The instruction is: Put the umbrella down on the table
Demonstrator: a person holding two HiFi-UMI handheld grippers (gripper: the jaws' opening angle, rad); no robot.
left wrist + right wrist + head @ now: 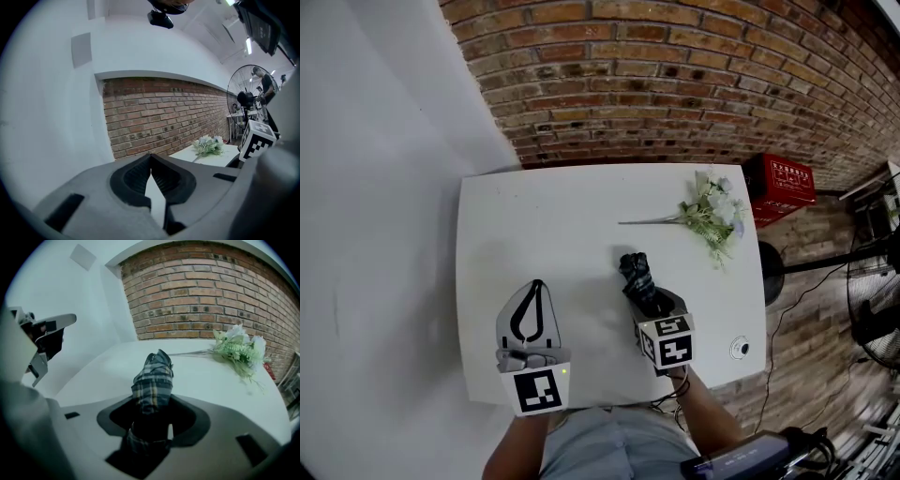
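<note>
A folded plaid umbrella (636, 274) (152, 380) sticks out of my right gripper (656, 302) (152, 418), which is shut on its lower end. It slants down toward the middle of the white table (544, 216) (206, 376). Whether its far tip touches the tabletop I cannot tell. My left gripper (536, 286) (151, 161) hovers over the near left part of the table. Its jaws are shut tip to tip with nothing between them.
A bunch of artificial flowers (711, 211) (239, 350) (208, 146) lies at the table's far right. A small round object (740, 348) sits near the front right corner. A red crate (783, 187) and a standing fan (872, 309) are on the floor to the right, against the brick wall (675, 75).
</note>
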